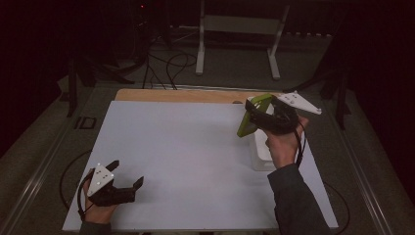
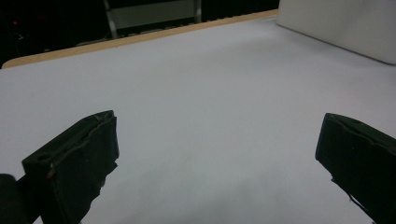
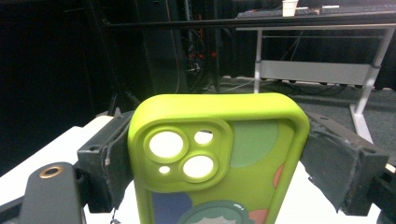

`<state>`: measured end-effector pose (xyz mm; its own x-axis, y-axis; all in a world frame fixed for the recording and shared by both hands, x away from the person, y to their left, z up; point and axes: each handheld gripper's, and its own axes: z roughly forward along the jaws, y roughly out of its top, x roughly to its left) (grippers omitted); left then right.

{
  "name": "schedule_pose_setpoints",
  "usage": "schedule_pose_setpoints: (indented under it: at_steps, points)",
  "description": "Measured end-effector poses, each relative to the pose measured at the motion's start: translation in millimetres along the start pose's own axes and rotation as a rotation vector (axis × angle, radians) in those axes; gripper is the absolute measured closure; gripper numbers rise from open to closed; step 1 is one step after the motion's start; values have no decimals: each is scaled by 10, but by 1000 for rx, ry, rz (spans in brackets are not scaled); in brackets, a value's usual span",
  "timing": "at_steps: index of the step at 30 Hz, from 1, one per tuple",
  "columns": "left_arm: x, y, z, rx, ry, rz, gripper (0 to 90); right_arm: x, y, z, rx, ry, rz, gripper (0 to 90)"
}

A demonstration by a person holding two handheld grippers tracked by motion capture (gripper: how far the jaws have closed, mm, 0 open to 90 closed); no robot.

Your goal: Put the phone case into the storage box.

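Note:
A lime-green phone case (image 1: 253, 114) with camera cut-outs and a cartoon print (image 3: 219, 161) is held up above the table's right side. My right gripper (image 1: 258, 115) is shut on it, one pad on each long edge. The case stands upright over a white box (image 1: 261, 149). At the near left corner my left gripper (image 1: 128, 175) rests low over the white table top, jaws wide apart with nothing between them (image 2: 217, 154).
The white box (image 2: 345, 25) sits at the right edge of the white table (image 1: 186, 147). A wooden strip (image 1: 176, 95) runs along the far edge. Beyond it are cables and a white stand (image 1: 240, 29) on the floor.

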<state>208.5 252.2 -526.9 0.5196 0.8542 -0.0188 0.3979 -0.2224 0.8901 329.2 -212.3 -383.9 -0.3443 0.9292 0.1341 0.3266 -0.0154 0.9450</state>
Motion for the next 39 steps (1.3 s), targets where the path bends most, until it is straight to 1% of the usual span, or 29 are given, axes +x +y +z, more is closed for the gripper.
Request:
schedule_pose_setpoints:
  at_steps: [2,7,12,21,25,29,36,39]
  points:
    - [6,-1,1,0,2,-2,0,-8,4,13,2,-7,-7,163]
    - [3,0,5,-1,4,-1,0,-38,15,28,4,-21,-5,163]
    - [-8,1,11,-3,0,1,0,-93,18,55,6,-53,17,163]
    - [-5,1,3,-4,1,4,0,-133,44,85,0,-82,31,163]
    - [0,5,-9,-8,4,2,0,-143,65,106,-2,-93,31,163]
    - [-1,10,-19,-18,-2,-4,0,-153,83,127,-6,-107,30,163]
    - [0,9,-24,-18,0,-5,0,-177,95,175,-4,-132,29,163]
    - [0,8,-24,-17,1,-4,0,-180,97,183,-3,-135,28,163]
